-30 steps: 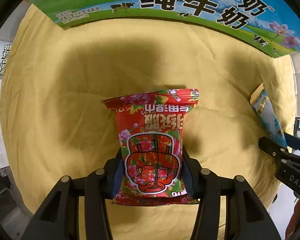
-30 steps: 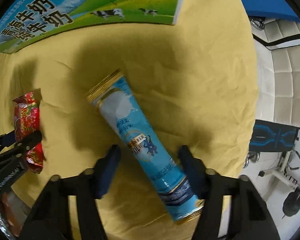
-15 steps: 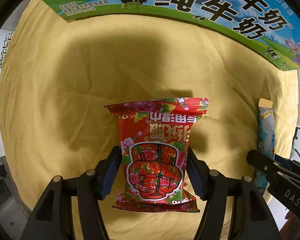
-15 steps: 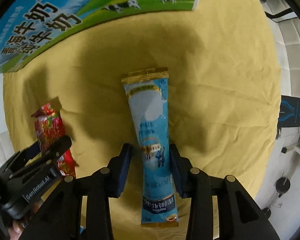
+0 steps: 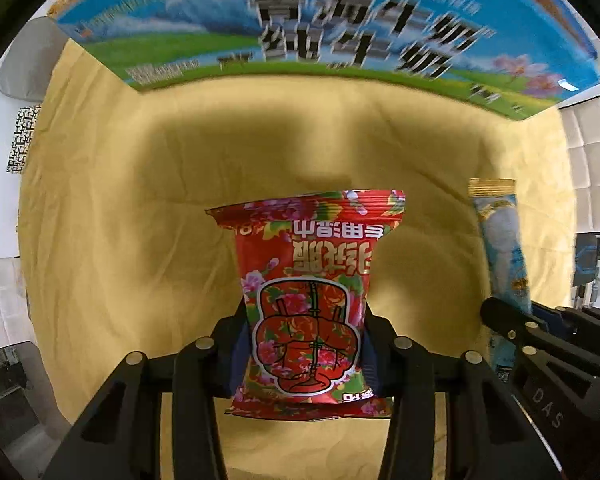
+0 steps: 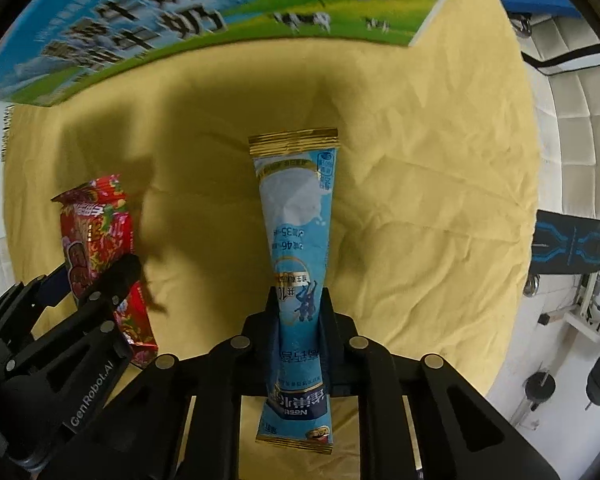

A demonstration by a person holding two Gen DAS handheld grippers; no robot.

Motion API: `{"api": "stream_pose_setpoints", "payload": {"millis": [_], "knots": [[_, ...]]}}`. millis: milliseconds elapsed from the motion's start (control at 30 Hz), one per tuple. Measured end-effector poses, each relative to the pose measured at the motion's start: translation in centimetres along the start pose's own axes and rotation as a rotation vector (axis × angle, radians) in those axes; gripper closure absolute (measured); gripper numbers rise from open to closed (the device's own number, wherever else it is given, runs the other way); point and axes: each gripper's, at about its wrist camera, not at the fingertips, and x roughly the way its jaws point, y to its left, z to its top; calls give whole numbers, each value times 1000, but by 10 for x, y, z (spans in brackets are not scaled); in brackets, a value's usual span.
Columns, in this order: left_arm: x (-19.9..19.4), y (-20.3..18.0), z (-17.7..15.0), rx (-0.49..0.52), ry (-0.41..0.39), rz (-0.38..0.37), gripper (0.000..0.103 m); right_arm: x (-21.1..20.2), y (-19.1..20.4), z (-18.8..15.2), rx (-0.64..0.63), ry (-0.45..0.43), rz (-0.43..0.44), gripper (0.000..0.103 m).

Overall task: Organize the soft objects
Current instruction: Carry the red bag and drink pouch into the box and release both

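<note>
My left gripper (image 5: 306,334) is shut on a red flowered snack packet (image 5: 308,276) and holds it above the yellow cloth (image 5: 140,220). My right gripper (image 6: 298,316) is shut on a long blue stick sachet (image 6: 296,236), pinching its lower half, also lifted off the cloth. The sachet shows at the right of the left wrist view (image 5: 500,256). The red packet (image 6: 96,236) and the left gripper show at the left of the right wrist view.
A large milk carton box (image 5: 300,36) with blue and green print stands along the far edge of the cloth, also in the right wrist view (image 6: 180,28). White padded wall and gym gear (image 6: 580,320) lie beyond the table's right edge.
Both grippers have closed on their items and lifted them. The right gripper turned the sachet straight between its fingers. The box now looks closer and larger.
</note>
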Motion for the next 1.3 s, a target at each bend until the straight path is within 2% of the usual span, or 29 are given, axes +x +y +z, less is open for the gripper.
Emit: {"api": "stream_pose_setpoints", "payload": {"millis": [133,400,467,600,700,900,1100,1300], "knots": [[-32,2,6,-11,-41,-43,61,-30,1,-18,-12,-39,44,88],[-110,25,34,-21,-164,-112,61,-101,7,-26,-41,-141,114,88],[-126,27,45,-15,-190,-124,61,-122,-1,-17,-47,-169,133,88],[-165,38,56,-8,-239,-140,61,-160,5,13,-52,-215,182,88],[-175,40,73,-20,-251,-145,61,-183,13,30,-48,-259,199,88],[-166,64,126,-98,-207,-171,61,-205,18,72,34,-316,261,88],[-131,93,168,-229,-107,-214,61,-187,5,132,150,-340,294,88],[-87,111,184,-361,20,-277,61,-158,0,175,250,-336,306,88]]}}
